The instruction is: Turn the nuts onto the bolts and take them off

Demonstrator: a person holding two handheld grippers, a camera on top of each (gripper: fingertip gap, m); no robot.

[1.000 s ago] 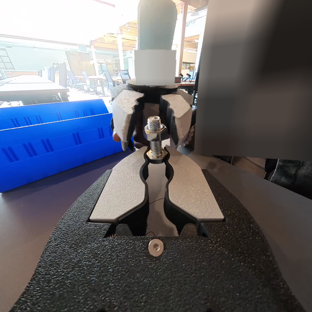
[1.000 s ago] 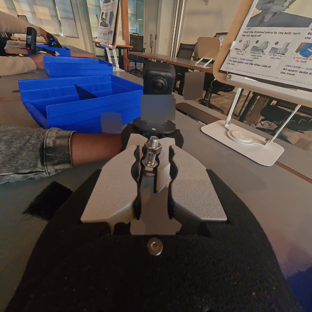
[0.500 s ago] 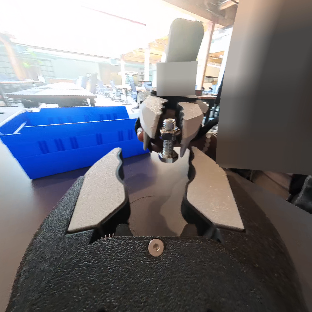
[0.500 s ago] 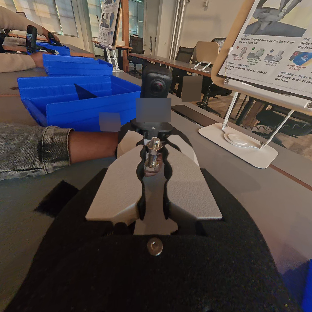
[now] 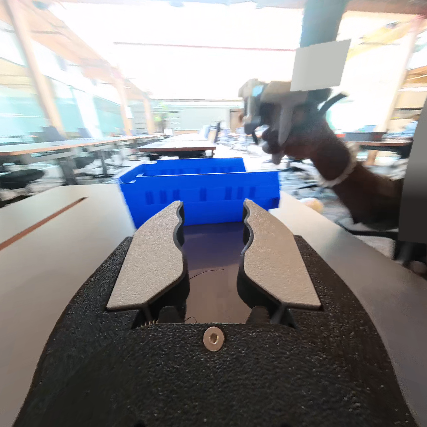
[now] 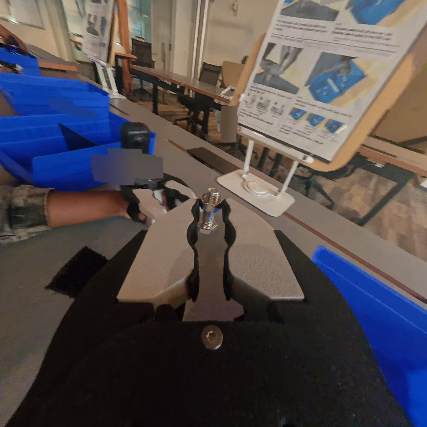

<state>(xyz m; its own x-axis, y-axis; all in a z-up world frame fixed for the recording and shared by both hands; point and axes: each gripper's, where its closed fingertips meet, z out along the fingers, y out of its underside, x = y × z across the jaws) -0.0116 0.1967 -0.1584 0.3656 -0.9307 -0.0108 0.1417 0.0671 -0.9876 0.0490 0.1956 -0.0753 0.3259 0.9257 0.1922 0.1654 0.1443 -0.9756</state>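
In the right wrist view my right gripper is shut on a steel nut threaded on a bolt. The bolt stands upright with its head down between the fingers and its threaded tip above the nut. My left gripper is open and empty above the table, facing a blue bin. It also shows in the right wrist view, to the left of the bolt and apart from it. The right gripper shows blurred in the left wrist view, up at the right in a hand.
Blue bins stand at the left of the grey table, and another blue bin's edge is at the lower right. An instruction board on a white stand is at the back right. A sleeved arm lies on the left. The grippers' ends are close to 11 centimetres from one another.
My left gripper let go of the bolt head, opened wide and drew away from it. My right gripper kept the nut and bolt and swung to a new heading.
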